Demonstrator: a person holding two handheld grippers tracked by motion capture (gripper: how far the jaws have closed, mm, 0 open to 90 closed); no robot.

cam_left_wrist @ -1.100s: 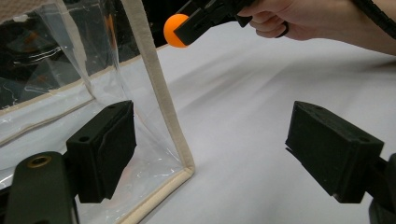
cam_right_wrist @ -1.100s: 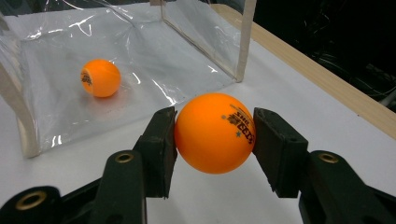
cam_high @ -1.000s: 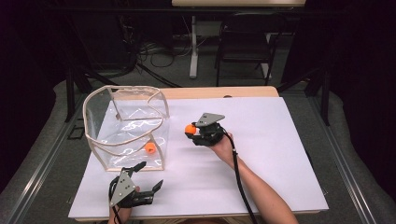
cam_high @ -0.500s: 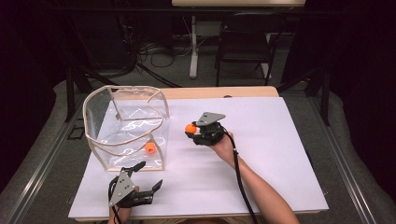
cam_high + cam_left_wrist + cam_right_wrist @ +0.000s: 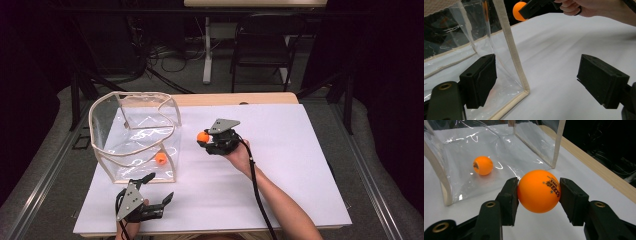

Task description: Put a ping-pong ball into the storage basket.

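My right gripper [image 5: 205, 140] is shut on an orange ball [image 5: 202, 136], held just right of the clear plastic bag [image 5: 135, 135]; the held ball [image 5: 539, 191] sits between both pads with black print showing. A second orange ball [image 5: 160, 159] lies inside the bag near its front right corner, and the right gripper view has this second ball [image 5: 482, 165] on the bag's floor. My left gripper [image 5: 156, 192] stands open at the table's front left, its jaws on either side of the bag's near corner seam [image 5: 520, 75], not touching it. The held ball [image 5: 518, 11] also appears far off there.
A white sheet [image 5: 300, 165] covers the table, with a wooden edge [image 5: 240, 99] at the back. The bag stands upright with a beige fabric rim [image 5: 131, 95]. A black cable [image 5: 257, 190] runs along the right forearm. A chair and cables sit beyond the table.
The right gripper with its ball has edged slightly left toward the bag. The left gripper has stayed put.
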